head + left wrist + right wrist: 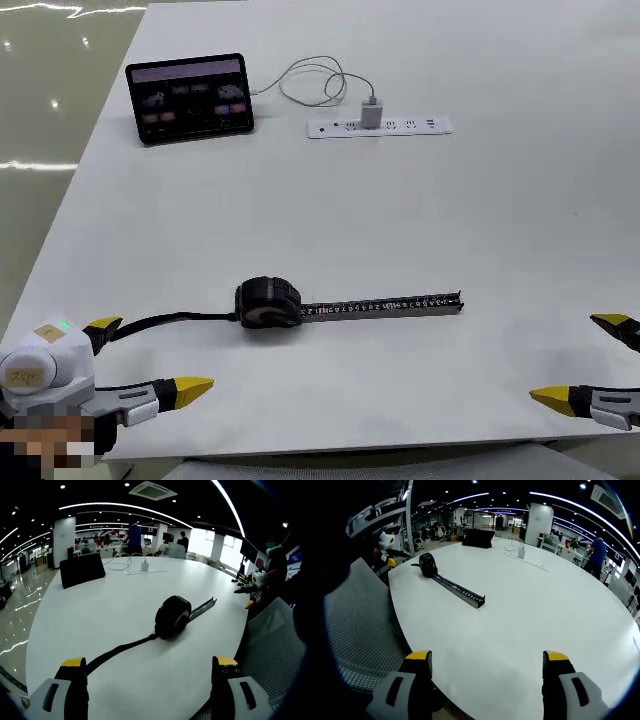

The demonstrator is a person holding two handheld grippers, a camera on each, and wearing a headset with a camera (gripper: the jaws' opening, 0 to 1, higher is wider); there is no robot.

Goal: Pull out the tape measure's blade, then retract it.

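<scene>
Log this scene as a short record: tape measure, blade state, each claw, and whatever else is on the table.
tape measure: black, lying on the white table
blade: pulled out, flat on the table, not yet retracted
left claw: open, holding nothing
right claw: open, holding nothing, apart from the blade's tip
strap: trails from the tape measure toward the left claw
far side: tablet, power strip with charger plugged in

My head camera looks down on the surface (pixel 420 220). My left camera sits low near the tape measure (pixel 172 616), my right farther off. All share it.
</scene>
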